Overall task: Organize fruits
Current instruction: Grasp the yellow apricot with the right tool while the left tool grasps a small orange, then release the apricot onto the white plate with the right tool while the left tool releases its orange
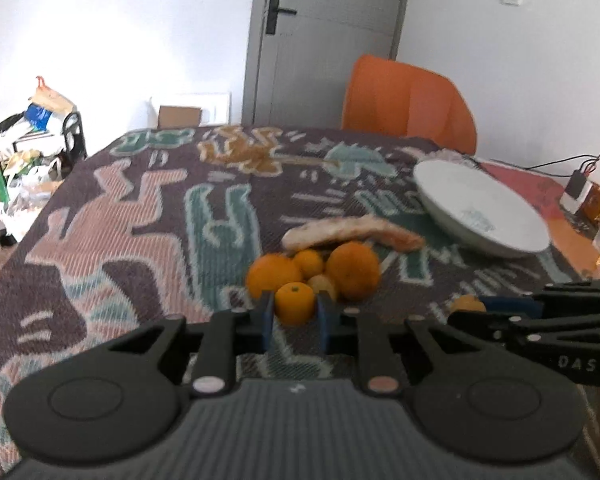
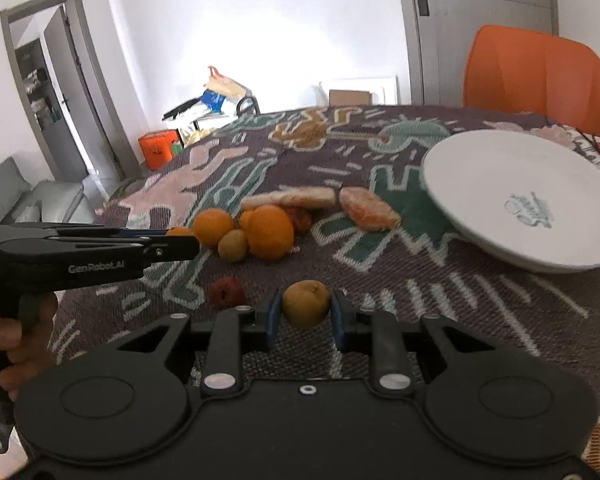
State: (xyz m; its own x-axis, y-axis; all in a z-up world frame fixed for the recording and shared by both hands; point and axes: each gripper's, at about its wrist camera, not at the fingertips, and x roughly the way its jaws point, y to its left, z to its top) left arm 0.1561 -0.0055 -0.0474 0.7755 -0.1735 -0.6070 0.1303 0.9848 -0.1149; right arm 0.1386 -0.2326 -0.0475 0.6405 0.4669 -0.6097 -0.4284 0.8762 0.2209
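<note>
A small round orange mandarin (image 1: 295,303) is being held between the blue-padded fingers of the left gripper (image 1: 295,316), which are being kept nearly closed, the pads pressing on both its sides, at the near edge of a cluster of larger oranges (image 1: 352,270) lying on the patterned woven cloth covering the surface (image 1: 140,240). A brownish-yellow round fruit (image 2: 306,303) is being gripped in the same way by the fingers of the right gripper (image 2: 306,314), narrowed onto its flanks. Both fruits are probably being taken at once so that they can be carried together to the white shallow ceramic plate (image 2: 480,184), which is being left bare beyond them. A small red fruit (image 2: 226,291) and pale strips of peel (image 2: 288,199) are being left on the cloth.
</note>
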